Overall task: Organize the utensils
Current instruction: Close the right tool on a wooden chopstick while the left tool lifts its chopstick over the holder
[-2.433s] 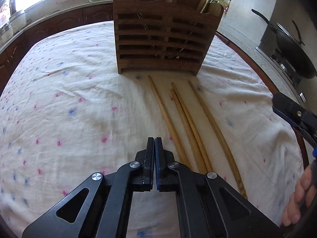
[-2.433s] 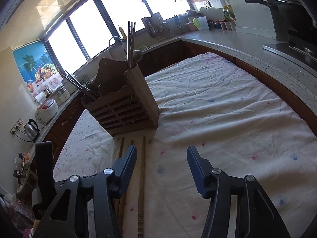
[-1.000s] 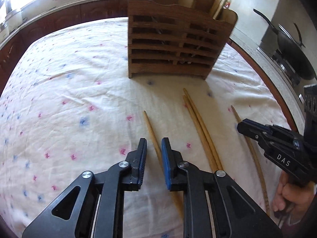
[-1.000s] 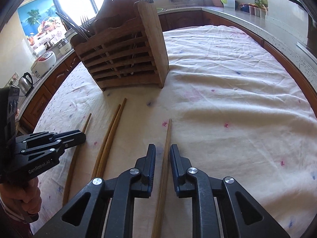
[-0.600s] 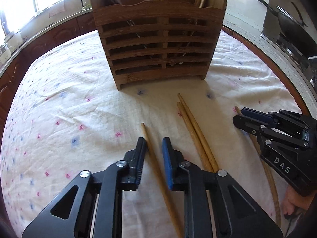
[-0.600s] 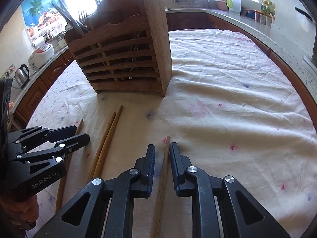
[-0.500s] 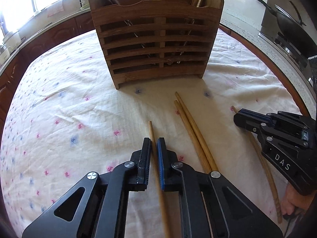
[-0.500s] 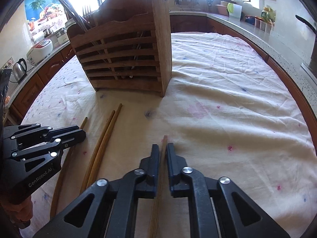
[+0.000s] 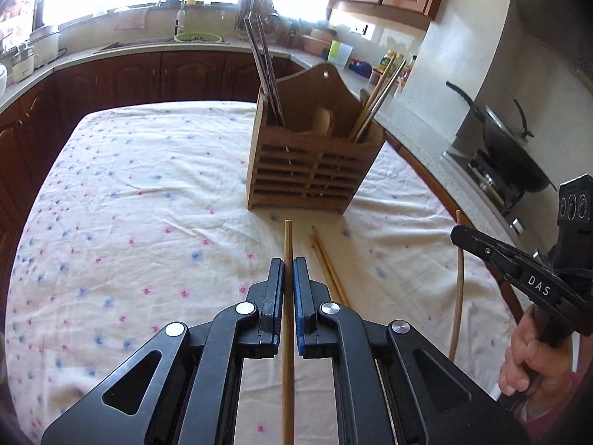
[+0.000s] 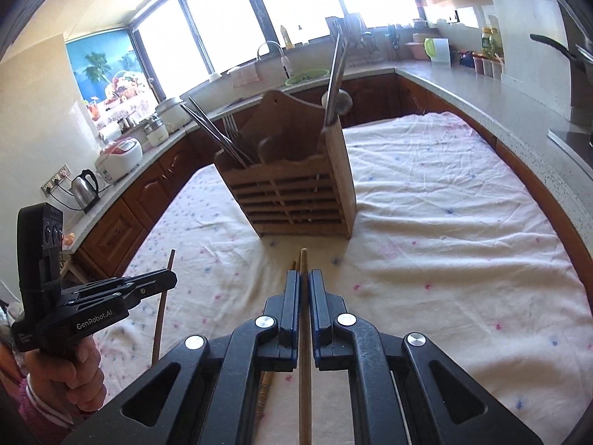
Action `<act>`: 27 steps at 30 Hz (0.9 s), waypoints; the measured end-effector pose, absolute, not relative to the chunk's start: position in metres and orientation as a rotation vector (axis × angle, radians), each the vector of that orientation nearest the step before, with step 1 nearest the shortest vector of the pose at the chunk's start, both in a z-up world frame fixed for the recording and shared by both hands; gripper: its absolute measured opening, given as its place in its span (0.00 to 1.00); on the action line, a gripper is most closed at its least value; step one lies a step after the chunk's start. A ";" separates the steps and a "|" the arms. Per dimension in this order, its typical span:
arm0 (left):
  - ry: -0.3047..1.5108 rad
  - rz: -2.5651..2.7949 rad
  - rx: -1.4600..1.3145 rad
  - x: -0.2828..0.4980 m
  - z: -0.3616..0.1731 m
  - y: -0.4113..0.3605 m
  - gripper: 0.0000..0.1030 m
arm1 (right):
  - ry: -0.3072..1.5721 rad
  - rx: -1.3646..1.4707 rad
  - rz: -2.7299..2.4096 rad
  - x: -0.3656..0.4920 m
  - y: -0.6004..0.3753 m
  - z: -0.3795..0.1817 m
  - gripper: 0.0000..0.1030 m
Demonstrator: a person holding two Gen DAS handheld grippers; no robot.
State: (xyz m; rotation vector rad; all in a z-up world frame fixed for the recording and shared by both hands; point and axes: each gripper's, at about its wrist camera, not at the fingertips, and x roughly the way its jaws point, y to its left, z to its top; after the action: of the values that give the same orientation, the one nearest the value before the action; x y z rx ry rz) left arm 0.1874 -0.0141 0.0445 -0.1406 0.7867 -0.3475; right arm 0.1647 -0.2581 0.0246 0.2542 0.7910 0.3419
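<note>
two chopsticks are up off the cloth, one in each of my grippers. left gripper (image 9: pixel 288 265) has its fingers pinched on a chopstick (image 9: pixel 288 239) running straight out between them toward the wooden holder (image 9: pixel 313 170); right gripper (image 10: pixel 304 278) is clamped the same way on its own chopstick (image 10: pixel 304 259). two more chopsticks (image 9: pixel 328 263) lie side by side on the tablecloth (image 9: pixel 129 193) just in front of the holder. my worry: each stick is thin, smooth and held near one end, so it could swivel in the pads, or its tip could catch the holder's rim as i tilt it. sticks look pale, straight bamboo, slightly tapered
</note>
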 end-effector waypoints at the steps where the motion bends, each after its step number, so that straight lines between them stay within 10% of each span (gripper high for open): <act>1: 0.769 -0.349 -0.146 0.184 0.052 -0.012 0.04 | 0.771 0.251 0.345 0.162 -0.258 0.033 0.05; 27: 0.574 -0.326 -0.237 0.170 0.120 0.011 0.04 | 0.571 0.299 0.341 0.150 -0.280 0.102 0.05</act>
State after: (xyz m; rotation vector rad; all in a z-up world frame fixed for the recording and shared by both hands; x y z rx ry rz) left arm 0.1703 0.0109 0.1196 -0.2366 0.5740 -0.3262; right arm 0.1497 -0.2795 0.1018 0.2992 0.5705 0.3412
